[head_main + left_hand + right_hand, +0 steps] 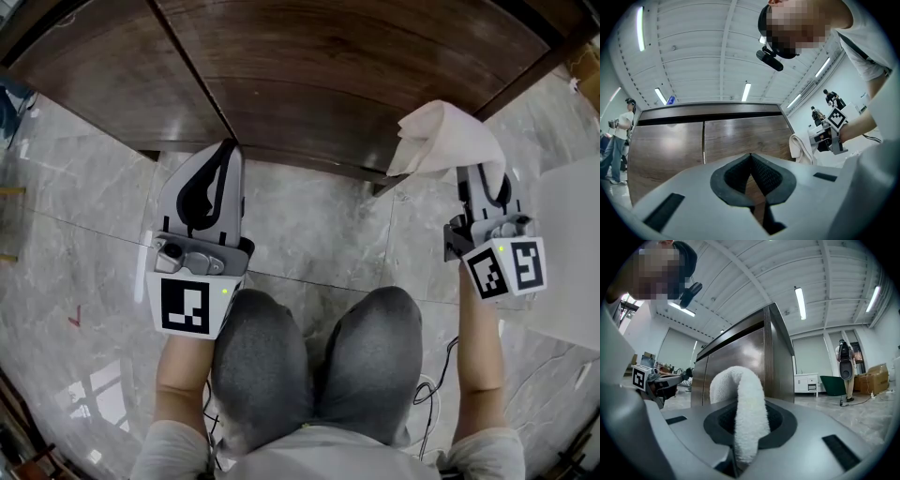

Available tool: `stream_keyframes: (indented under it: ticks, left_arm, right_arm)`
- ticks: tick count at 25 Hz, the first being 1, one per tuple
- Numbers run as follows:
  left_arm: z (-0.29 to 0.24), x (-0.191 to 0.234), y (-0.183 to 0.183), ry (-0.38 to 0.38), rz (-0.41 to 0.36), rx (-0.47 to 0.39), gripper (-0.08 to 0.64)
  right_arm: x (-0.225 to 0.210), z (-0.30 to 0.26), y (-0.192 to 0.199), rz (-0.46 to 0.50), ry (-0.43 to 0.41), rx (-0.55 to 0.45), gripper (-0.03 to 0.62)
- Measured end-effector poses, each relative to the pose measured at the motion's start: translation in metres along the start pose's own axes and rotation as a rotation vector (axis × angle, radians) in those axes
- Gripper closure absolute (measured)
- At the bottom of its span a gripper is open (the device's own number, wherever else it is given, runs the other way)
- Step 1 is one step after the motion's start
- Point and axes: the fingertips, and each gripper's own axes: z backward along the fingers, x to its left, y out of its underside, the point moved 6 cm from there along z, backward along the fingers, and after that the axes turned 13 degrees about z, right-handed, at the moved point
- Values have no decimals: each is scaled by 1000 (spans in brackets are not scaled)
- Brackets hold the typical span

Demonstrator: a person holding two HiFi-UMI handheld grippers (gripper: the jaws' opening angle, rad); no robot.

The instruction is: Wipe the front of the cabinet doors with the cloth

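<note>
Cloth (441, 141) rises lengthwise from pinching jaws of right gripper (486, 183) toward cabinet doors (328, 84); left gripper (225, 152) jaws pressed together

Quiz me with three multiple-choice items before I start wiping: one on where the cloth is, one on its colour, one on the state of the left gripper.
1. Where is the cloth?
A: lying on the floor
B: in the right gripper
C: folded on the person's lap

2. What colour is the cloth?
A: white
B: blue
C: red

3. How is the left gripper?
A: open and empty
B: shut on the cloth
C: shut with nothing in it

Answers:
1 B, since the right gripper view shows its jaws pinching the cloth.
2 A, since it looks white in the head view and the right gripper view.
3 C, since the left gripper view shows the jaw tips meeting with nothing between them.
</note>
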Motion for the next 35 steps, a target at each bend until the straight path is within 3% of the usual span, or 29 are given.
stream_keyframes:
  ticks: [10, 17, 23, 30, 35]
  left_arm:
    - [36, 38, -8, -44, -8, 1, 551]
    - [61, 69, -1, -65, -17, 31, 551]
    - [83, 96, 6, -99, -16, 39, 551]
    - [103, 119, 20, -138, 7, 49, 551]
    - [111, 129, 26, -144, 24, 59, 551]
  right_arm:
    - [65, -10, -24, -11, -129, -27, 523]
    - [156, -61, -20, -51, -320, -37, 523]
    - [215, -109, -7, -61, -433, -33, 523]
    - [260, -167, 13, -14, -439, -10, 523]
    - [276, -195, 31, -43, -432, 67, 523]
